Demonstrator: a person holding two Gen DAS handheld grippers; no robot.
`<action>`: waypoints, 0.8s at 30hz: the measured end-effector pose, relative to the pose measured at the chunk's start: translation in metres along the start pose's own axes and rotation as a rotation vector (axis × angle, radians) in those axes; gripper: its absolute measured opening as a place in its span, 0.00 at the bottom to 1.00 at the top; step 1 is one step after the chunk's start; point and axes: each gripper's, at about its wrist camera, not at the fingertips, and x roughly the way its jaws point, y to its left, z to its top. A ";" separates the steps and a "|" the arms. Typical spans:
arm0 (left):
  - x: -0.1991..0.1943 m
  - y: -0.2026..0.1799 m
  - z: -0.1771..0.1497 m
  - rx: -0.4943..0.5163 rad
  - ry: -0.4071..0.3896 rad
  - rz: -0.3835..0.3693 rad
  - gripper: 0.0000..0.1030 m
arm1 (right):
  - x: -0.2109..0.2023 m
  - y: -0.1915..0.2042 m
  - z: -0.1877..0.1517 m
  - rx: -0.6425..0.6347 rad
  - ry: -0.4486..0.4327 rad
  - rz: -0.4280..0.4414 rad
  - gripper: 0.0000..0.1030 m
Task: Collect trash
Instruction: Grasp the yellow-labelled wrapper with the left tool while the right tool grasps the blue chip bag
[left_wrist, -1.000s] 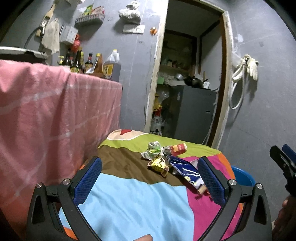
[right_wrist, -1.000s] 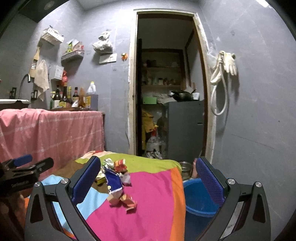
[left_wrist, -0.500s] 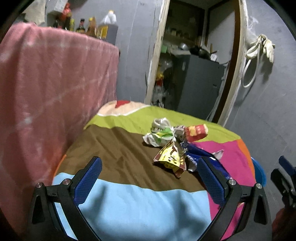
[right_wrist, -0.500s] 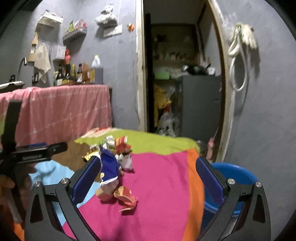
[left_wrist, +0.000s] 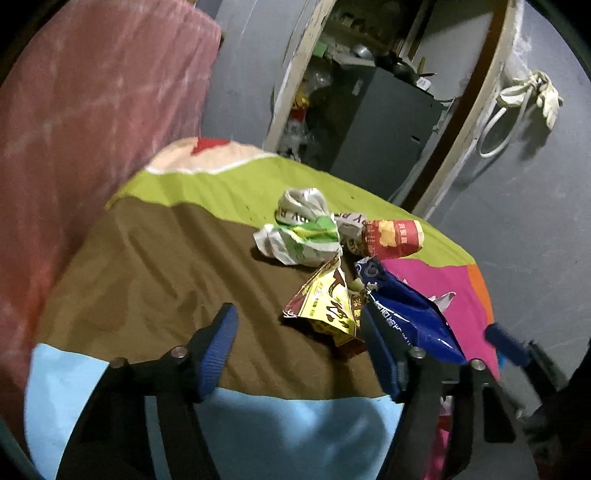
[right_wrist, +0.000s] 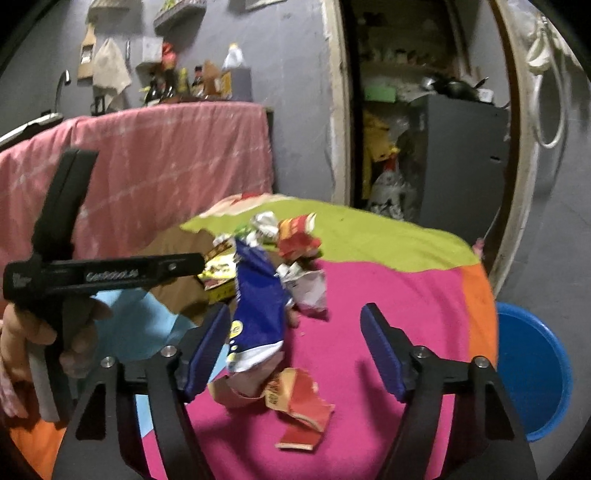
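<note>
In the left wrist view, the left gripper (left_wrist: 299, 345) is hovering with jaws spread over the tablecloth (left_wrist: 155, 266), just before the yellow wrapper (left_wrist: 327, 306). In the right wrist view, the right gripper (right_wrist: 295, 343) is hanging with jaws spread above the blue wrapper (right_wrist: 258, 306) and torn red packet (right_wrist: 299, 402), with the blue basin (right_wrist: 532, 369) sitting beside the table.

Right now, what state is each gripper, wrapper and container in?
left gripper: open, holding nothing
right gripper: open, holding nothing
blue wrapper: crumpled, lying on the cloth
yellow wrapper: flattened, lying loose
red torn wrapper: ripped open
blue basin: upright beside the table; contents not visible
</note>
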 end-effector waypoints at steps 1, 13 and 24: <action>0.002 0.003 0.001 -0.015 0.013 -0.012 0.53 | 0.004 0.001 0.000 0.001 0.016 0.012 0.67; 0.018 0.015 0.013 -0.074 0.074 -0.102 0.33 | 0.040 0.007 -0.005 0.010 0.156 0.050 0.40; 0.004 0.020 0.013 -0.109 0.051 -0.134 0.11 | 0.033 0.006 -0.005 0.032 0.110 0.062 0.31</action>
